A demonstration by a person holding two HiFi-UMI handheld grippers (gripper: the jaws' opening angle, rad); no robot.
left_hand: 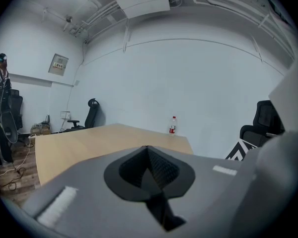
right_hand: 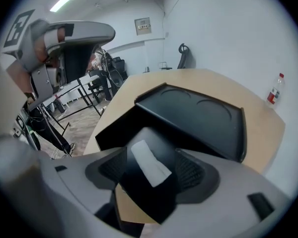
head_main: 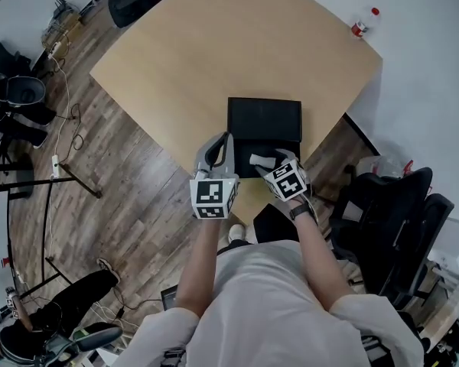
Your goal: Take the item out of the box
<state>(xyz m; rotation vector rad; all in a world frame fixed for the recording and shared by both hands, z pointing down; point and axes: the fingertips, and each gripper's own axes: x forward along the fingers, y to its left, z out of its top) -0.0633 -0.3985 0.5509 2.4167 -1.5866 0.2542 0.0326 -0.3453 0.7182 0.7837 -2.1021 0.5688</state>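
Note:
A black box stands near the table's front edge, its lid folded open behind it. In the right gripper view the lid is a shallow black tray with two round dents. My right gripper is over the box's front part. A black item with a white label lies between its two pads, and the right gripper stands wide open around it. My left gripper is at the box's left edge. In its own view the left gripper is shut with nothing in it, pointing across the table.
The wooden table has a water bottle at its far right corner. Black office chairs crowd the right side. Cables and stands lie on the floor to the left. A person stands far off.

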